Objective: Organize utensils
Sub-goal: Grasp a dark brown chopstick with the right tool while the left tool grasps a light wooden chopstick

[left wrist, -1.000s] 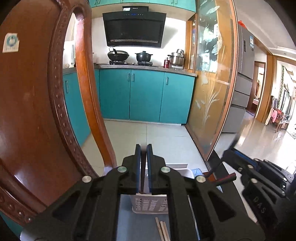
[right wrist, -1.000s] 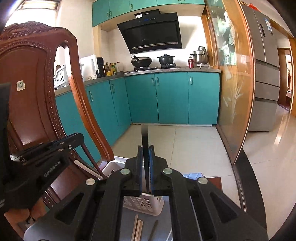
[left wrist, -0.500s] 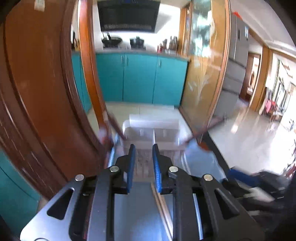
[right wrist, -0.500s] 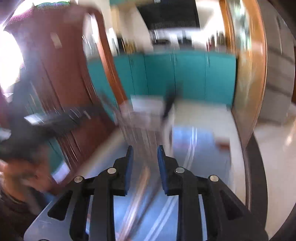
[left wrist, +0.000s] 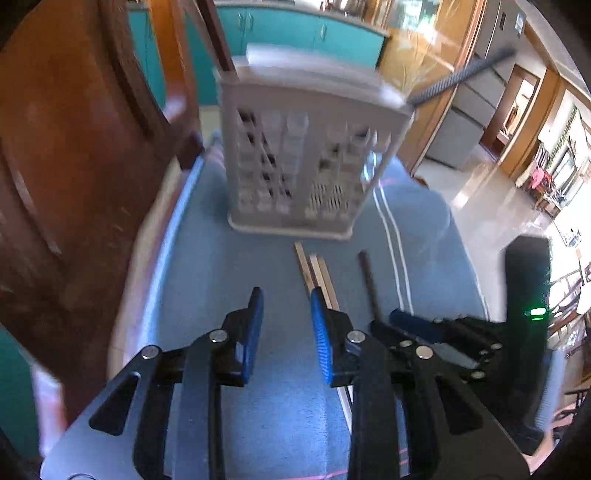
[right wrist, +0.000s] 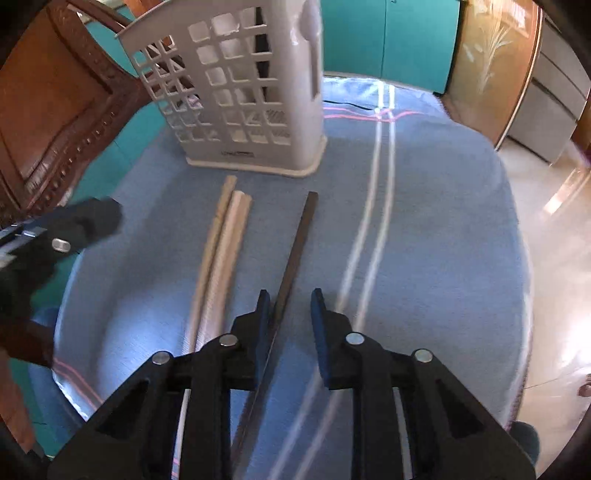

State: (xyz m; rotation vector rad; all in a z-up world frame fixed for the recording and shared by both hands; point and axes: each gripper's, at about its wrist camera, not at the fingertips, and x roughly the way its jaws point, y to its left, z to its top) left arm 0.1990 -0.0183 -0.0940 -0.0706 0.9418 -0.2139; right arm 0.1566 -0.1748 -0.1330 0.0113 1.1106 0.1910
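A white lattice utensil basket stands upright on the blue tablecloth; it also shows in the right wrist view. Dark sticks show inside it, and one pokes out at its top right. Pale wooden chopsticks and a dark chopstick lie on the cloth in front of it; they also show in the left wrist view. My left gripper is open and empty above the cloth. My right gripper is open, jaws either side of the dark chopstick.
A carved wooden chair back stands close on the left. The table's rounded edge drops to a tiled floor on the right. Teal kitchen cabinets and a glass sliding door lie beyond.
Both grippers were shut on dark chopsticks held upright over the basket. They have opened, let go and swung down toward the cloth and the chopsticks lying there.
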